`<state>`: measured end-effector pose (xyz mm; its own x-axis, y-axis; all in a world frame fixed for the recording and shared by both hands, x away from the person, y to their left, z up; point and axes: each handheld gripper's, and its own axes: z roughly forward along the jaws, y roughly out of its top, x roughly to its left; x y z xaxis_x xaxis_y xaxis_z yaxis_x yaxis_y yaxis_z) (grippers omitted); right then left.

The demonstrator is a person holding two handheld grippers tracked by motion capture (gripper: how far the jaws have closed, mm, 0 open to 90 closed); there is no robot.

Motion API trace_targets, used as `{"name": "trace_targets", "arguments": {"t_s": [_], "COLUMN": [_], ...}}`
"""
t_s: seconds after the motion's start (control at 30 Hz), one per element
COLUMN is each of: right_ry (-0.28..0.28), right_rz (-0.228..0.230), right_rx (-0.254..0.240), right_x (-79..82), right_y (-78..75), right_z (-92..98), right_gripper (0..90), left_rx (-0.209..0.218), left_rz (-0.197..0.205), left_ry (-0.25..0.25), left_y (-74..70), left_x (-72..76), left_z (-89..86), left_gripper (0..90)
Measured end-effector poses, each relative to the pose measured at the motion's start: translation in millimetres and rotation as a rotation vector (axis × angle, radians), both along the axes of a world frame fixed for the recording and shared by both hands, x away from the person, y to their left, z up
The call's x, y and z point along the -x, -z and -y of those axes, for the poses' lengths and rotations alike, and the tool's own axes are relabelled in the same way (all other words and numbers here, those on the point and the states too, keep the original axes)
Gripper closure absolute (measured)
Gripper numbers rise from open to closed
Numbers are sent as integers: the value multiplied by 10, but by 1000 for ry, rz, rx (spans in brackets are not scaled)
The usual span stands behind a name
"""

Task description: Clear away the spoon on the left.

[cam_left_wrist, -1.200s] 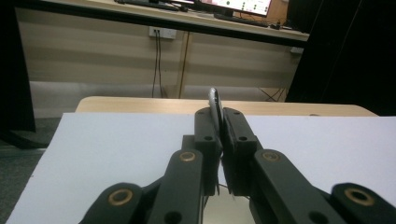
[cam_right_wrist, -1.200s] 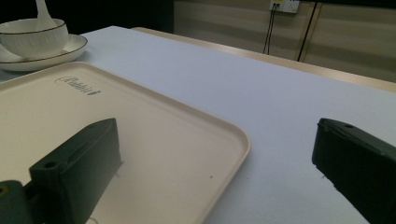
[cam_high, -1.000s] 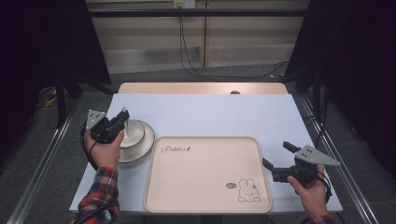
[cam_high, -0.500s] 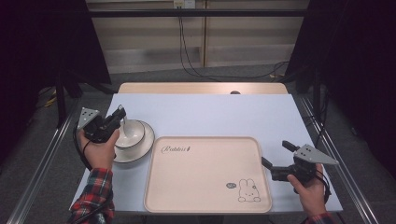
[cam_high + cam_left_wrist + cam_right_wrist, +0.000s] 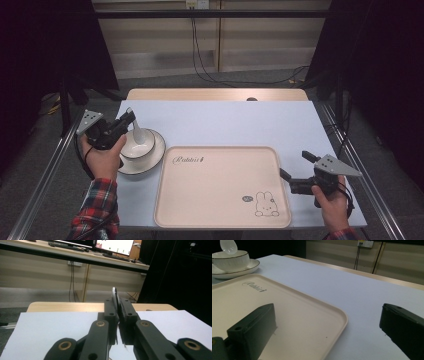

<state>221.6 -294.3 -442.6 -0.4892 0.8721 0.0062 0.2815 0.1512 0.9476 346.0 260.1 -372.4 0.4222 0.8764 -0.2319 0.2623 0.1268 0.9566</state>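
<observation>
The white spoon (image 5: 136,131) is above the white bowl (image 5: 138,143), with its round end low over the bowl and its thin handle going up to the left gripper (image 5: 128,119). From the high view you cannot tell if the round end touches the bowl. The left gripper has its two black jaws squeezed tight on the spoon handle, and in the left gripper view the handle (image 5: 115,297) sticks up thin and straight between the jaw tips. The person's left hand (image 5: 104,157) holds that gripper at the left side of the table, and a red checked sleeve (image 5: 96,212) shows below the hand. The bowl sits on a white saucer (image 5: 151,156) with a dark thin line round its edge. The saucer lies on the pale blue table top (image 5: 225,122), just beside the top left corner of a big cream tray (image 5: 220,187). The tray has curly writing near that corner and a little rabbit drawing (image 5: 265,204) near its lower right corner. In the right gripper view the bowl (image 5: 230,261) and saucer are far off at the top left, with the spoon's round end (image 5: 228,246) showing above the bowl. The right gripper (image 5: 294,170) is at the right edge of the tray, well apart from the spoon. Its jaws stand wide open with nothing in them, one over the tray and one over the table. The person's right hand (image 5: 331,200) holds it low near the table.
</observation>
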Motion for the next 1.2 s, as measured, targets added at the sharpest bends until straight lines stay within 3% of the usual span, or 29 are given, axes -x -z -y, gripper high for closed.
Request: {"name": "trace_targets", "arguments": {"t_s": [0.43,0.67,1.2], "right_ry": [5,5,-12], "right_rz": [-3,-2,-2], "right_rx": [6,11,19], "right_x": [1,6,7], "right_y": [-1,0,6], "right_z": [-1,3,-16], "right_gripper": [3,3,4], "left_rx": [41,52,65], "left_rz": [8,11,-2], "left_ry": [54,116,207], "left_y": [-164,-238,-224], "left_x": [41,83,130], "left_z": [94,238,532], "left_gripper": [857,857,857]}}
